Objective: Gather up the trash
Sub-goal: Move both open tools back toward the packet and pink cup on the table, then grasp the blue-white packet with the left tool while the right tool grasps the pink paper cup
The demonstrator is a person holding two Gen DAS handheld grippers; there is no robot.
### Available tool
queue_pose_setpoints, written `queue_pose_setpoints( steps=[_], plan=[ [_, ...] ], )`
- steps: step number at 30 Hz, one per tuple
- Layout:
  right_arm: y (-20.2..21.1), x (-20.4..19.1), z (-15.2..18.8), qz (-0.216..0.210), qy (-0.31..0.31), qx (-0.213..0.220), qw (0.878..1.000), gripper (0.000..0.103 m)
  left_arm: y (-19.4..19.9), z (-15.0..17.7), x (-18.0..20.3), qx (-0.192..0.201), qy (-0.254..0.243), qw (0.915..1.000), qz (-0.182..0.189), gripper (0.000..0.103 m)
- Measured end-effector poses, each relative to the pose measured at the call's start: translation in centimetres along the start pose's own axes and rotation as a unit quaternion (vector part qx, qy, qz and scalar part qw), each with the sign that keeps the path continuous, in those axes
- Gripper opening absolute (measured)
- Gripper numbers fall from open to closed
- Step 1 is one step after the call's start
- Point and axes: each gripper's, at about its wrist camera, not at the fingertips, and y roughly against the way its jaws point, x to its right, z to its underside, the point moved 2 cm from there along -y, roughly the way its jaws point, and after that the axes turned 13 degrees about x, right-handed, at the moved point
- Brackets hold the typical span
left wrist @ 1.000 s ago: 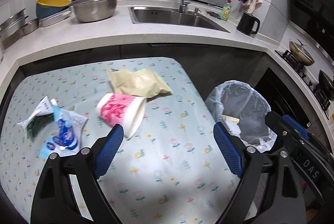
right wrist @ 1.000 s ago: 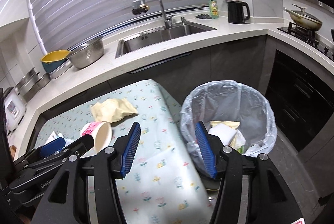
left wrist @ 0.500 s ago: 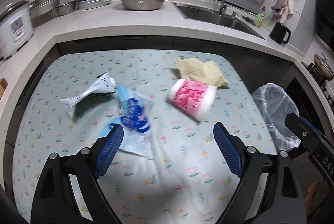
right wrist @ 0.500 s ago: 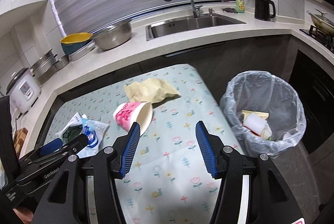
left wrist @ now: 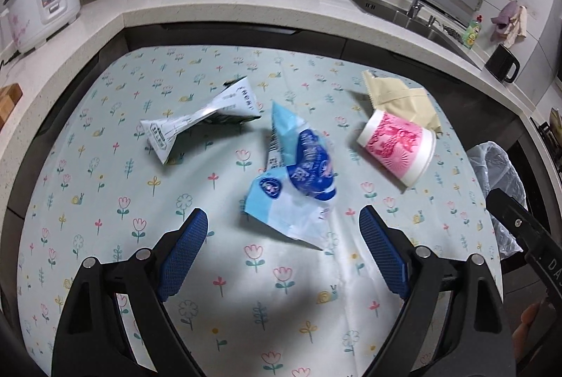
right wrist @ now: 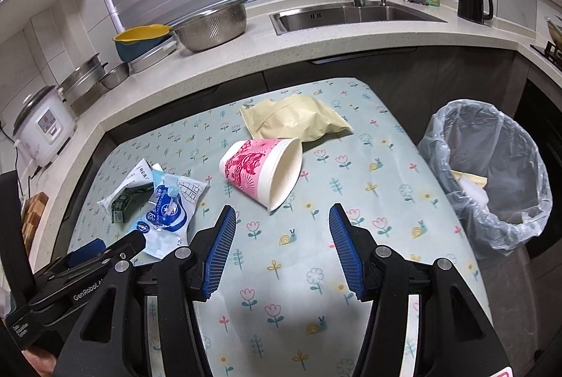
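Toppled pink cup (right wrist: 261, 171), mouth toward bin (right wrist: 491, 173)

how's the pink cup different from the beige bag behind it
The pink cup is a rigid, printed paper cup tipped on its side, its open mouth facing the near right; the beige bag is soft, plain and lies flat and crumpled. The cup lies nearer the grippers, the bag farther back. Both rest on the floral tablecloth, and neither is held.
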Motion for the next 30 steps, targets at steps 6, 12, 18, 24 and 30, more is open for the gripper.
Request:
queue_pose_setpoints(
  steps=[6, 12, 18, 24, 30],
  plan=[
    [-2.5, -0.5, 0.6, -0.003, -0.001, -0.018, 1.0, 0.054, -2.2, 0.2, -0.9, -0.014, 0.005, 0.9999, -0.005, 0.084],
    [-4.8, -1.0, 0.4, -0.006, 0.0, -0.026, 1.0, 0.054, -4.2, 0.0, -0.6, -0.024, 0.011, 0.9996, 0.009, 0.09],
    [-7.0, -1.3, -0.3, -0.01, -0.001, -0.028, 1.0, 0.054, -5.8, -0.4, 0.3, -0.023, -0.004, 0.9995, 0.021, 0.075],
    [-9.2, -1.6, -0.3, -0.013, 0.002, -0.037, 0.999, 0.054, -6.6, -1.0, 0.4, -0.033, 0.008, 0.9985, 0.043, 0.056],
    [-10.6, -1.8, 0.2, -0.016, 0.004, -0.045, 0.999, 0.047, -6.7, -1.1, 1.0, -0.03, 0.001, 0.9983, 0.049, 0.05]
  ],
)
